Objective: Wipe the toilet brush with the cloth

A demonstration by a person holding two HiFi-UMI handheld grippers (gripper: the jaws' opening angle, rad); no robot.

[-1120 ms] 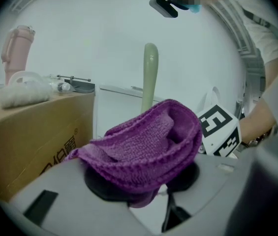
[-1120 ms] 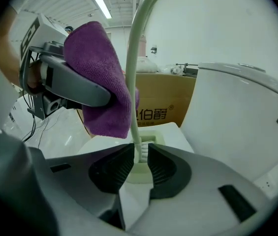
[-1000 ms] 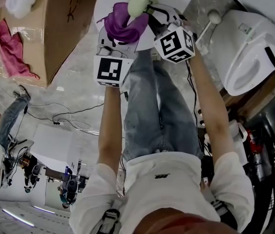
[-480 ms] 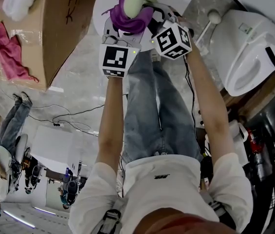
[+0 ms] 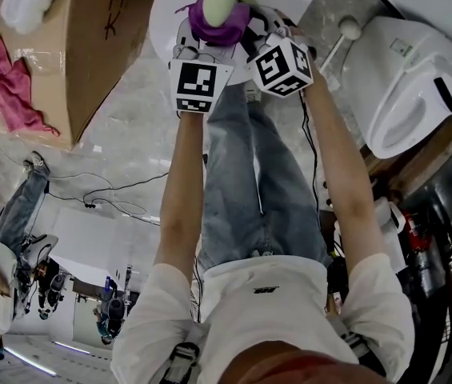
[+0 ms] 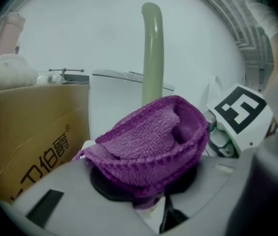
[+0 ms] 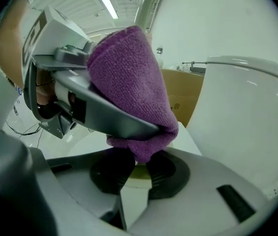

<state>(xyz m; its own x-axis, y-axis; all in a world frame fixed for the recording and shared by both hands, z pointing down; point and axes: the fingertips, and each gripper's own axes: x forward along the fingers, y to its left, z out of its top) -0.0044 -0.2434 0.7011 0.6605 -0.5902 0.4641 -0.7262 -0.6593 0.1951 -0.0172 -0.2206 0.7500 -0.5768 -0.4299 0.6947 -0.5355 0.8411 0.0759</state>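
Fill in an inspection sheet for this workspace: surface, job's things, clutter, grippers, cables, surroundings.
Surface: pale marbled floor; no worktable seen.
Job's things: purple cloth wrapped round the pale green toilet brush handle; brush head not in view.
Clutter: pink rag at the cardboard box.
Grippers: left gripper clamps the purple cloth; right gripper has its jaws closing on the toilet brush handle, just under the cloth.
Cables: loose black cables on the floor.
Surroundings: white toilet to the right; another person at the left.
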